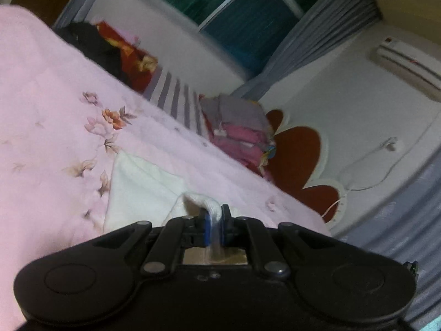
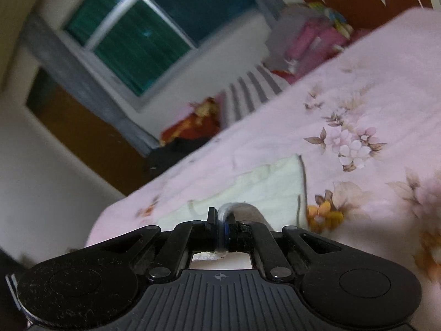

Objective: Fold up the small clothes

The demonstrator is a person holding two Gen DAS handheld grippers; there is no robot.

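Note:
A small white garment [image 1: 143, 190] lies partly on the pink flowered bedspread [image 1: 55, 110], and both grippers hold it by an edge. My left gripper [image 1: 214, 219] is shut on a bunched white fold of it, which rises off the bed into the jaws. In the right wrist view the same white garment [image 2: 264, 190] stretches from the bedspread [image 2: 372, 82] up to my right gripper [image 2: 222, 220], shut on another pinched fold. The cloth under each gripper's body is hidden. Both views are blurred.
A stack of folded pink and grey clothes [image 1: 239, 127] sits at the bed's far edge by a red-and-white headboard [image 1: 297, 149]. A dark and red heap [image 1: 110, 49] lies further along. A window [image 2: 143, 35], curtains and a wall air conditioner [image 1: 408, 63] are behind.

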